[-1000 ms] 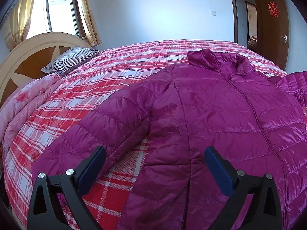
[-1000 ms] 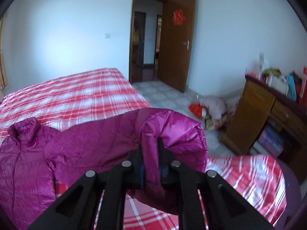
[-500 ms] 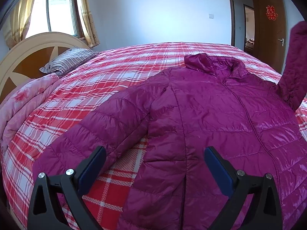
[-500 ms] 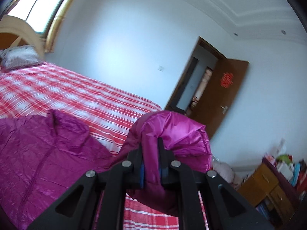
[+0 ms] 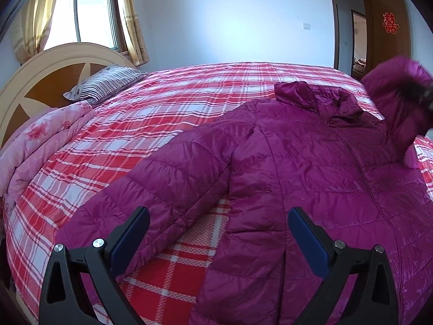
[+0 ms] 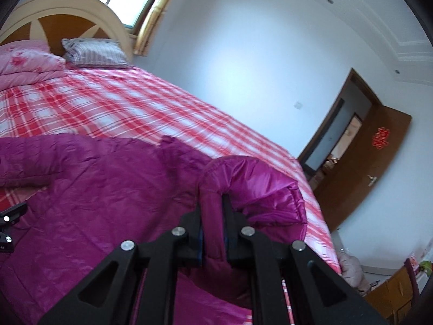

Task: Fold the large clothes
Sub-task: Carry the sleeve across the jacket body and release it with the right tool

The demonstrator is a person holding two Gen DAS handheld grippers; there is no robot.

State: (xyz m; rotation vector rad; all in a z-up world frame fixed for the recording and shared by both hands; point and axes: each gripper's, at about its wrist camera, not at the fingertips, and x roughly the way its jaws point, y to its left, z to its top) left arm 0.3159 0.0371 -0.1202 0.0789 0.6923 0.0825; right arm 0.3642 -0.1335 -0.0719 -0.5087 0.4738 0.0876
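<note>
Sleeve carried over jacket since prev | R claw clenched on it | L claw released, unmoved

- Left gripper: matte black plastic, two angled fingers with triangular cut-outs in the webbing.
- Dark blue flat pads on the inner faces of the fingers.
- Round silver screws at the finger joints, two per side.
- Right gripper: same black frame, four silver screws, thin blue pad edges between the fingertips.
</note>
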